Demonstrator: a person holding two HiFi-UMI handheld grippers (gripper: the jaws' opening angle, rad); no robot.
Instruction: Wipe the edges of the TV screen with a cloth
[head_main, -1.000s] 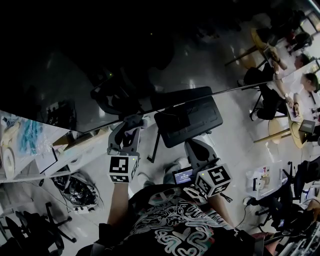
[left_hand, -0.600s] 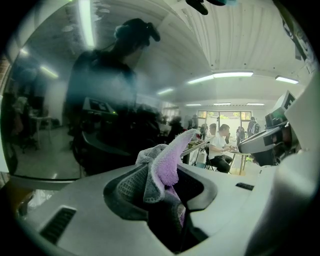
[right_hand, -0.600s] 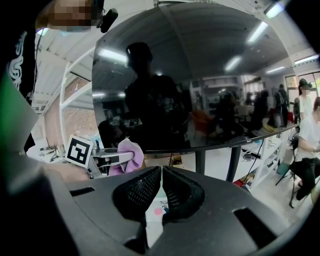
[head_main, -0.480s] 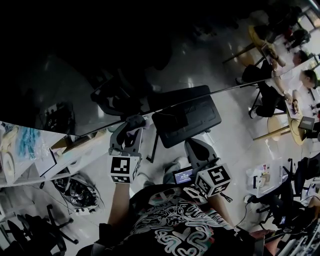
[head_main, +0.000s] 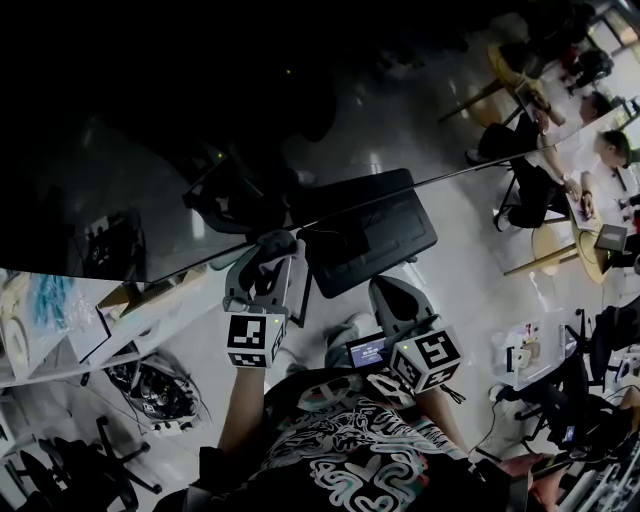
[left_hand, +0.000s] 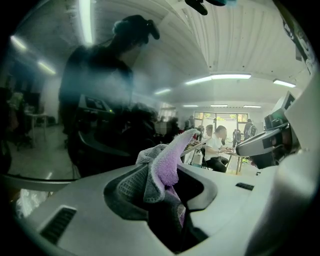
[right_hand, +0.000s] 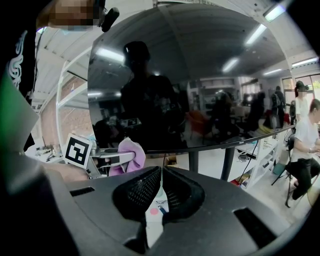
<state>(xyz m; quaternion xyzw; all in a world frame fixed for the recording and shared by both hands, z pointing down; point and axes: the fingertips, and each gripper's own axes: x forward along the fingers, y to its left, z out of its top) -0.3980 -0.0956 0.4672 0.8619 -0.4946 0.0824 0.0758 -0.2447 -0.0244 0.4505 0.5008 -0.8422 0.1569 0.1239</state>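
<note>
Left tool (left_hand: 160, 186): closed on the cloth, its two jaws pinching the bunched fabric between them; in the head view it is raised to the lower edge of the TV.
Cloth (left_hand: 162, 167): purple on one face, grey on the other, folded into a peak that sticks up past the jaw tips. In the right gripper view it shows as a purple wad (right_hand: 128, 155) just under the TV's bottom edge; whether it actually touches the edge cannot be told.
TV screen (right_hand: 200, 75): large, dark and glossy, switched off, mirroring ceiling lights and the dark shape of the person. In the head view it fills the upper part (head_main: 200, 120), its lower edge running from low at the left to higher at the right.
Right tool (right_hand: 161, 186): jaws pressed together with nothing between them, held below the TV and to the right of the left tool, apart from the screen.
Marker cubes: one on the left tool (head_main: 251, 340), one on the right tool (head_main: 425, 361), both near the person's chest.
TV legs (right_hand: 193, 161): two dark posts under the bottom edge.
Shirt (head_main: 350, 465): black with a pale swirling print.
Seated people (head_main: 530, 185): at a table well off to the right.
White shelf (right_hand: 261, 155): behind the TV legs, to the right.
</note>
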